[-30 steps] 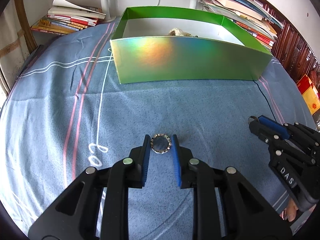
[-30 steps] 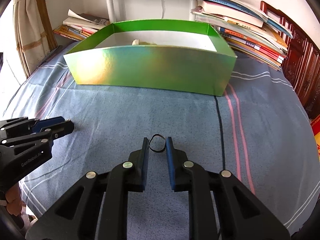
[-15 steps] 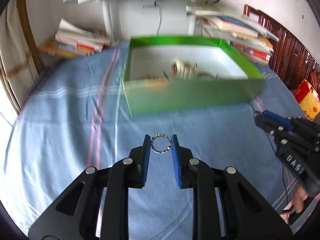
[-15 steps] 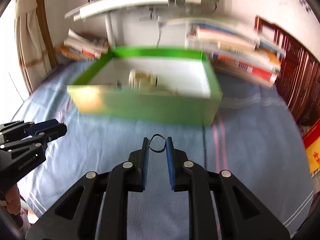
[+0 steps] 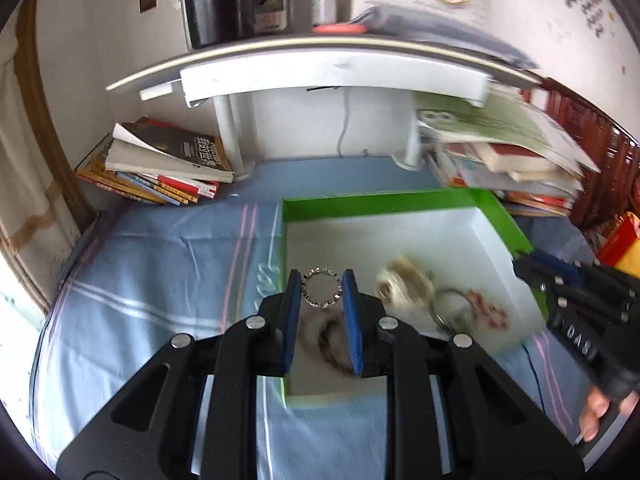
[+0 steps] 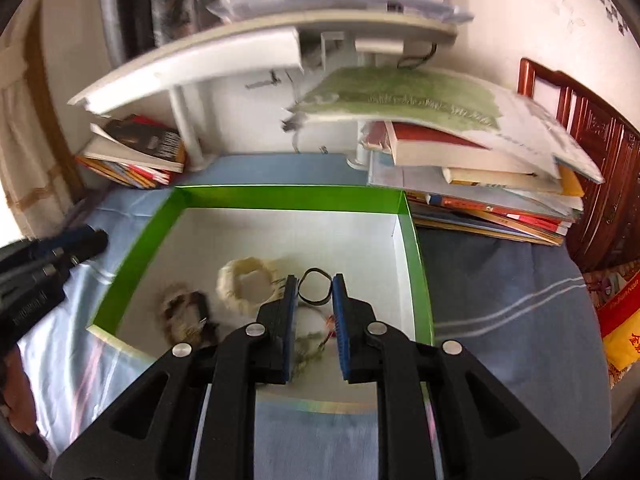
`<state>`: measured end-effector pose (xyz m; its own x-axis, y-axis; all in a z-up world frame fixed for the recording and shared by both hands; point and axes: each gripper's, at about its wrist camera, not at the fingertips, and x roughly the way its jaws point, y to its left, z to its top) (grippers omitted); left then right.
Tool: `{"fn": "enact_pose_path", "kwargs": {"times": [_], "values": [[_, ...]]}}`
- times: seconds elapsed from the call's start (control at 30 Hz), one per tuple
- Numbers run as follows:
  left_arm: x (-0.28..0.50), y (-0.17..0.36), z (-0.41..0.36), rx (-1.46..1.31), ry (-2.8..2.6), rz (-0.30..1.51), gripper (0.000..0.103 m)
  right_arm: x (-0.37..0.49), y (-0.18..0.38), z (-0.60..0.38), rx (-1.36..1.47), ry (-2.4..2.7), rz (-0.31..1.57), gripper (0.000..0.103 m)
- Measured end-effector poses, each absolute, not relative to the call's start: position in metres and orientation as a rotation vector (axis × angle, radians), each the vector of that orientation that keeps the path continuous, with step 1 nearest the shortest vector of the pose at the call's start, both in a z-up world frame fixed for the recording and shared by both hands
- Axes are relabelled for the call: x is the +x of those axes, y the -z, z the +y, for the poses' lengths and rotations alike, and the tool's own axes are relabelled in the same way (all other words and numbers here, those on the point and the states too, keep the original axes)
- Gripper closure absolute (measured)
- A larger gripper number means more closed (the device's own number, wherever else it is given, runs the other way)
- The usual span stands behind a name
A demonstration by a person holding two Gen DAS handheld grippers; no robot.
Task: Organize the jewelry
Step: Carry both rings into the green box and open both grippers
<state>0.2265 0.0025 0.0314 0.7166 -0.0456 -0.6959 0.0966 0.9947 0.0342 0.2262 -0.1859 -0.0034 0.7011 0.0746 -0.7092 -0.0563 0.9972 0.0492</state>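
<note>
A green box with a white floor [image 5: 496, 212] [image 6: 288, 196] sits on the blue bedspread and holds several pieces of jewelry. My left gripper [image 5: 321, 292] is shut on a silver beaded ring-shaped bracelet [image 5: 306, 285] and holds it above the box's left part. My right gripper [image 6: 314, 292] is shut on a thin black loop [image 6: 316, 302] above the box's right part. A cream bracelet [image 6: 230, 284] and a dark brown one [image 6: 176, 308] lie on the box floor. The right gripper also shows at the right of the left wrist view [image 5: 536, 270].
Stacks of books lie at the back left [image 5: 160, 168] and back right [image 6: 480, 176] under a white desk [image 5: 332, 68]. A dark wooden bedframe [image 6: 592, 152] stands at the right. A red and yellow bag [image 6: 620, 320] is at the far right.
Both grippers have risen and moved forward from low over the bedspread to above the open box, each still holding its piece. The view now looks down into the box.
</note>
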Motion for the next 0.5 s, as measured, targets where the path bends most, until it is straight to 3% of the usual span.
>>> {"fn": "enact_pose_path", "kwargs": {"times": [0.3, 0.33, 0.43, 0.5], "values": [[0.276, 0.02, 0.009, 0.052, 0.054, 0.9, 0.081, 0.259, 0.043, -0.191, 0.028, -0.034, 0.883, 0.085], [0.277, 0.022, 0.008, 0.05, 0.054, 0.896, 0.081, 0.259, 0.042, -0.192, 0.033, -0.033, 0.878, 0.08], [0.274, 0.021, 0.008, 0.035, 0.086, 0.887, 0.064, 0.25, 0.034, -0.197, 0.059, -0.032, 0.86, 0.067], [0.266, 0.015, 0.007, 0.032, 0.1, 0.873, 0.059, 0.239, 0.024, -0.198, 0.065, -0.042, 0.829, 0.061]]}}
